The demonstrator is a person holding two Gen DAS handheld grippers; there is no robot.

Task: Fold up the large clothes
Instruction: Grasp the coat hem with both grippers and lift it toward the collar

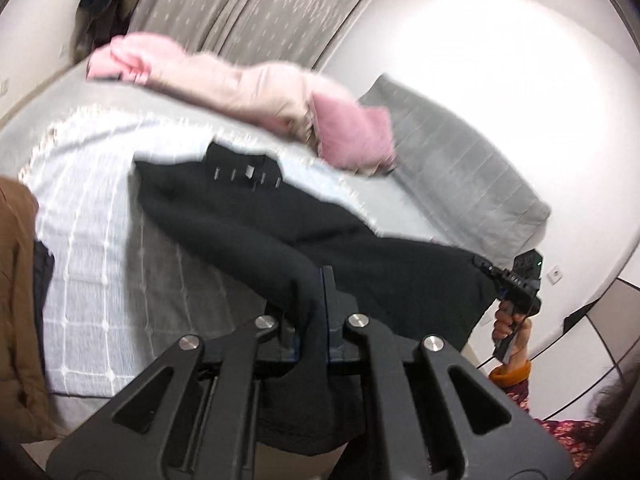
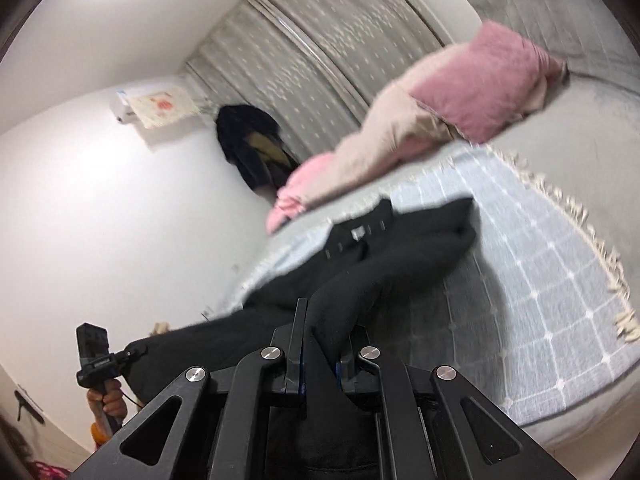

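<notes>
A large black garment (image 1: 248, 224) lies stretched across a light checked blanket (image 1: 88, 240) on the bed, its collar with a white label at the far end. My left gripper (image 1: 316, 300) is shut on one near edge of the garment and lifts it off the bed. My right gripper (image 2: 320, 332) is shut on another near edge of the same black garment (image 2: 400, 248). The right gripper also shows in the left wrist view (image 1: 516, 280), shut on the garment's far corner. The left gripper shows in the right wrist view (image 2: 120, 356), shut on the garment.
A pink and beige pile of bedding (image 1: 248, 92) and a pink pillow (image 2: 480, 80) lie at the far side of the bed. A grey headboard cushion (image 1: 460, 168) is to the right. A brown garment (image 1: 16, 300) hangs at the left edge. Dark clothes (image 2: 248, 140) hang by the curtain.
</notes>
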